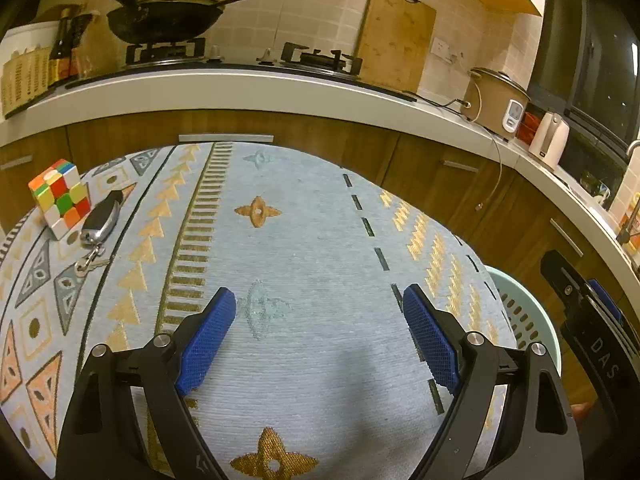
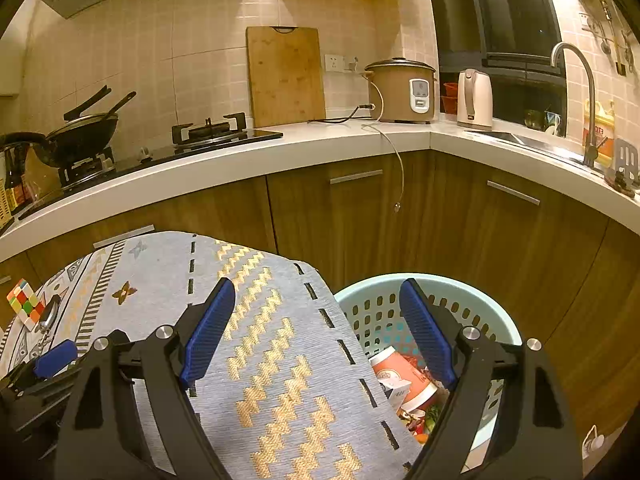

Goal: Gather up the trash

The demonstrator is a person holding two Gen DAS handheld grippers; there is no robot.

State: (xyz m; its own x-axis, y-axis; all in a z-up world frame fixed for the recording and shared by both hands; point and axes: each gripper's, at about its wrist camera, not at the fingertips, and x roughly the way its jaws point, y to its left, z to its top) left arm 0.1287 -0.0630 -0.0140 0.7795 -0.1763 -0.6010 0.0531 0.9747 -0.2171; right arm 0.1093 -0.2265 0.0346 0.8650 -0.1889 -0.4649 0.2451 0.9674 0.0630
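Note:
A pale green perforated basket (image 2: 440,284) stands on the floor beside the table's right edge; it also shows in the left wrist view (image 1: 524,312). In it lie an orange-and-white paper cup (image 2: 404,372), a small carton and colourful wrappers. My right gripper (image 2: 316,332) is open and empty, held above the table's right edge and the basket. My left gripper (image 1: 318,328) is open and empty above the patterned tablecloth (image 1: 304,240). The right gripper appears at the far right of the left wrist view (image 1: 584,320).
A Rubik's cube (image 1: 60,196) and a car key with keyring (image 1: 98,220) lie at the table's far left. Behind runs a kitchen counter (image 1: 280,88) with a wok, gas hob, cutting board, rice cooker (image 2: 404,92), kettle and sink tap (image 2: 580,92).

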